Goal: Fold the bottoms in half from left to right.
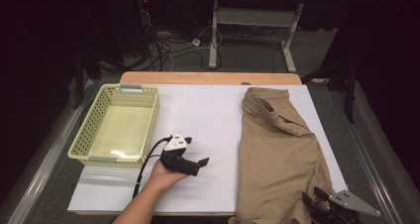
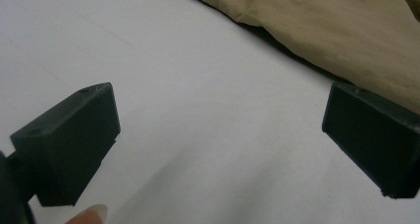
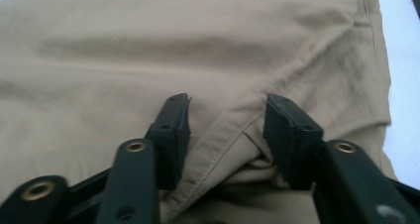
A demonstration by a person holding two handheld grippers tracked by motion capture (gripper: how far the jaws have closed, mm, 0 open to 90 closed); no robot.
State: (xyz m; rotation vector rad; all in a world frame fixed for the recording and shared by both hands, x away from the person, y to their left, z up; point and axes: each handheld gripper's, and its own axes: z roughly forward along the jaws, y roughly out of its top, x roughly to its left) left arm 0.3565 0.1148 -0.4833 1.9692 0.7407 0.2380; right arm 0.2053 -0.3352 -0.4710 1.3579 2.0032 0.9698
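A khaki garment (image 1: 277, 154) lies spread on the right half of the white tabletop (image 1: 208, 115). My right gripper (image 1: 311, 194) sits low over the garment's near end at the bottom right. In the right gripper view its jaws (image 3: 227, 105) stand partly apart astride a raised seam fold of the khaki cloth (image 3: 198, 35), and a gap shows beside the left jaw. My left gripper (image 1: 199, 166), held in a hand, rests near the table's middle front with its jaws wide open (image 2: 220, 135) over bare white surface. The garment's edge (image 2: 322, 21) lies just beyond them.
A pale yellow perforated basket (image 1: 86, 125) stands at the left of the table with nothing in it. Behind the table are a wooden edge (image 1: 208, 78), floor cables and a desk frame (image 1: 214, 35).
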